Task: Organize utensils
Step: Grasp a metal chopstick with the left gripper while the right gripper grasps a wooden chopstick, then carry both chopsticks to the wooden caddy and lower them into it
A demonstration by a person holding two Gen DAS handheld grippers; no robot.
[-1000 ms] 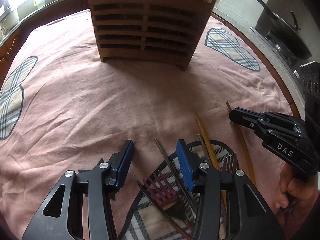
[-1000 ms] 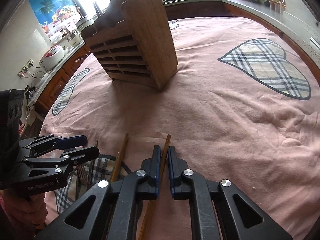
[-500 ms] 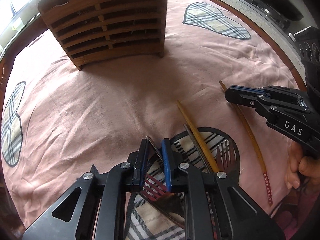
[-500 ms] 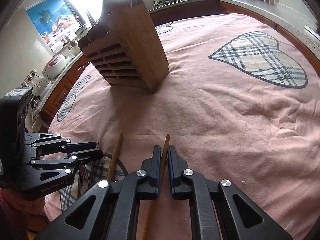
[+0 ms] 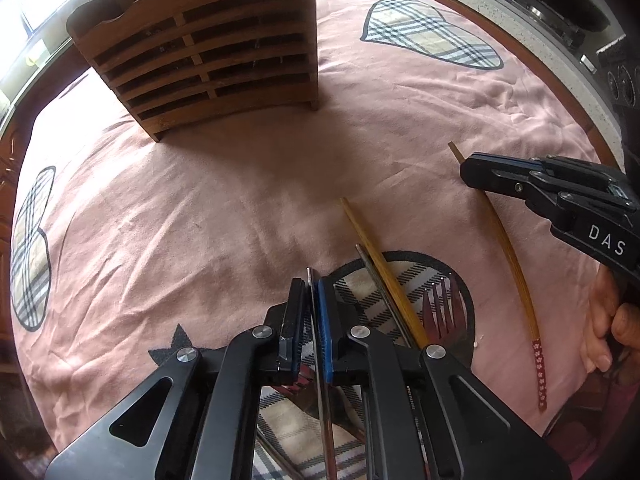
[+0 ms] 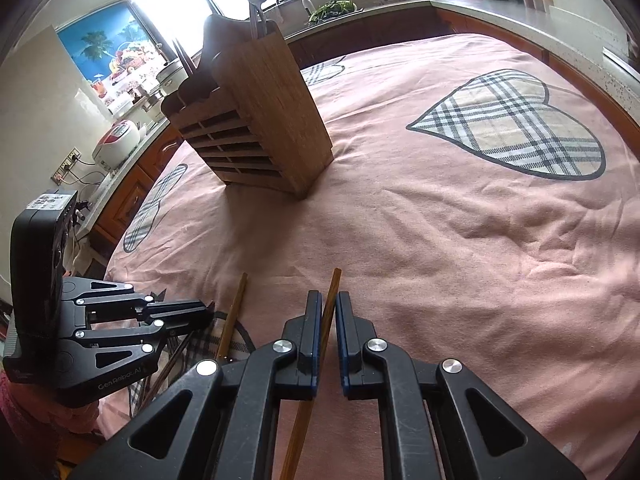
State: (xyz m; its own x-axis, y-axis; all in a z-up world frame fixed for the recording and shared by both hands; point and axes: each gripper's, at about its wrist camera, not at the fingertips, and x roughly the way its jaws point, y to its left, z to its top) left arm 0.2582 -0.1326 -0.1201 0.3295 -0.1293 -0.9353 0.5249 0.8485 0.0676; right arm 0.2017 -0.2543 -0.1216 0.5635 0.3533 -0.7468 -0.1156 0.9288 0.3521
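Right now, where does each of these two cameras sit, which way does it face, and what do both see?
Left wrist: sits on the left gripper, facing steeply down at the pink cloth; its jaws grip a metal chopstick; a hand shows at right.
Right wrist: sits on the right gripper, facing forward and down over the cloth; its jaws grip a wooden chopstick.
Both see: the wooden holder, and each other's gripper.
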